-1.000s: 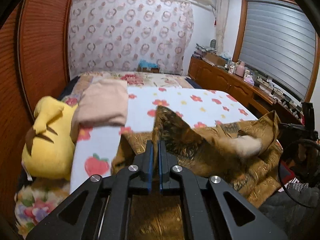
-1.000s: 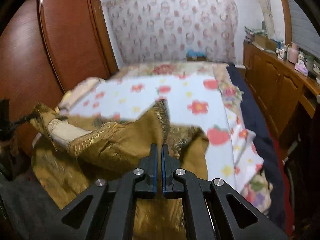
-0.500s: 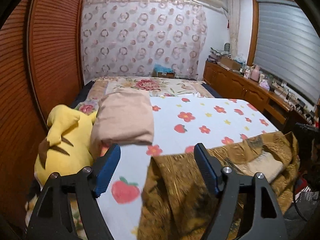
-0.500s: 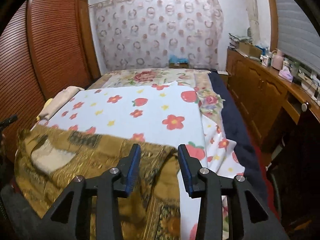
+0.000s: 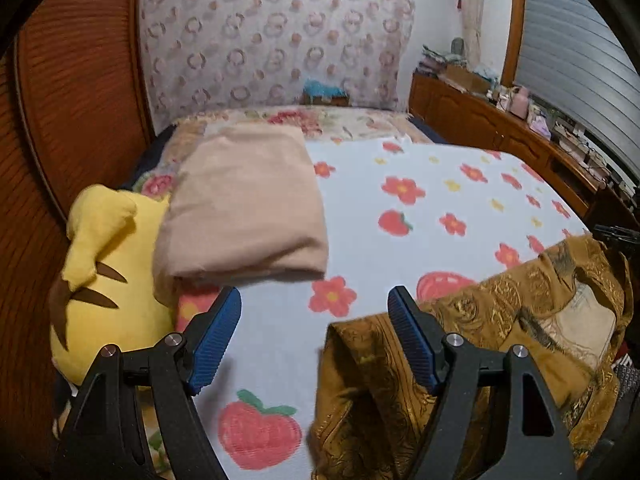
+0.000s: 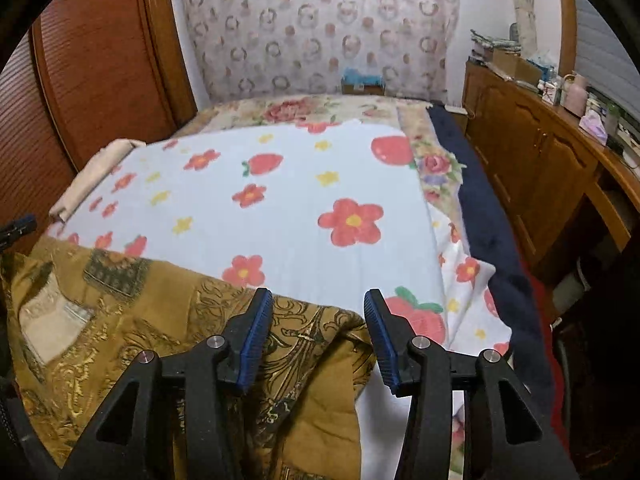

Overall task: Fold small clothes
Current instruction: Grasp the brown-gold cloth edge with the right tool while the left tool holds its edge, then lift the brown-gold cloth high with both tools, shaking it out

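A golden-brown patterned garment (image 5: 500, 320) lies spread along the near edge of the bed, on a white blanket with red flowers (image 5: 420, 208). It also shows in the right wrist view (image 6: 140, 320), with a pale label patch at its left. My left gripper (image 5: 314, 336) is open and empty above the garment's left end. My right gripper (image 6: 318, 338) is open and empty above the garment's right end. A folded beige garment (image 5: 244, 208) lies at the far left of the bed.
A yellow plush toy (image 5: 104, 276) lies at the bed's left edge beside a wooden wardrobe (image 5: 76, 92). A wooden cabinet (image 6: 540, 168) with clutter on top runs along the right. A dark blue cover (image 6: 492, 216) hangs off the bed's right side.
Both grippers were shut on the brown garment and held it up; they have opened and let go. The garment now lies flat on the bed, and both grippers have drawn back.
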{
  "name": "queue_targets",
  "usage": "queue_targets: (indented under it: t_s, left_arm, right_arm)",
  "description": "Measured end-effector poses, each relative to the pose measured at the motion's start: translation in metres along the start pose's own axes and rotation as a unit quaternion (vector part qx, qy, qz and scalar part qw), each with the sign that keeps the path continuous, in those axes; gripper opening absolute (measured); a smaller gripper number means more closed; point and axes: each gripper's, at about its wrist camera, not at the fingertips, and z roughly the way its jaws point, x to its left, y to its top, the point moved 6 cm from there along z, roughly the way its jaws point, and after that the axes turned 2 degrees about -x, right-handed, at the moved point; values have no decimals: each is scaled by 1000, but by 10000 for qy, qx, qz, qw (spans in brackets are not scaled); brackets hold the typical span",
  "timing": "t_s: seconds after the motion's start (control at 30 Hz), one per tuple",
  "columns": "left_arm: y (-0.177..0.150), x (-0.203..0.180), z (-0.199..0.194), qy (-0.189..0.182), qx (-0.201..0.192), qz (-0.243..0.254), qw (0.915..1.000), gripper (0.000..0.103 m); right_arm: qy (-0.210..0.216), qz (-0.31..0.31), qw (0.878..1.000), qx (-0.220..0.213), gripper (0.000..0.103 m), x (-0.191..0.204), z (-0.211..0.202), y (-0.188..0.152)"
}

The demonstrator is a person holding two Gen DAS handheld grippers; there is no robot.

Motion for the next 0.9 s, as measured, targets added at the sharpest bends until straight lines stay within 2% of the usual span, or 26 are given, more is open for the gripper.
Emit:
queue_targets:
  t_s: [0.13, 0.3, 0.37, 0.57, 0.6, 0.63, 0.67, 0.73, 0.77, 0.9]
  left_arm:
    - [-9, -4, 10, -155, 232, -6, 9996, 76]
    - [-20, -12, 22, -255, 583, 42, 9980, 63]
    - [-22, -14, 22, -258, 593, 63, 9979, 60]
    - [-22, -25, 19, -498, 662, 95, 9965, 30]
    - [-23, -29, 18, -600, 686, 85, 9958, 20]
    - [-23, -31, 16, -629, 685, 99, 9956, 15]
    - [-23, -33, 15, -610, 679, 136, 9957, 14]
    - [-21, -36, 9, -621, 625, 197, 9959, 10]
    - [-20, -37, 6, -628, 584, 208, 9961, 10]
    - [-11, -39, -10, -614, 294, 168, 9975, 8]
  right_arm:
    - [73, 4, 9998, 158, 61, 1, 6, 0]
    - [51, -25, 9993, 372, 62, -1, 12, -3]
    - [40, -45, 9990, 434, 62, -2, 13, -4]
    - [76, -168, 9987, 472, 62, 3, 10, -1]
    - [114, -199, 9986, 476, 54, 5, 10, -1]
    - [179, -222, 9985, 467, 40, 7, 10, -1]
    - [297, -219, 9982, 468, 29, 9, 9, -1]
    - [433, -224, 9976, 493, 18, 13, 8, -3]
    - [433, -295, 9974, 486, 14, 16, 7, -5]
    - [324, -471, 9977, 366, 9, 22, -1, -3]
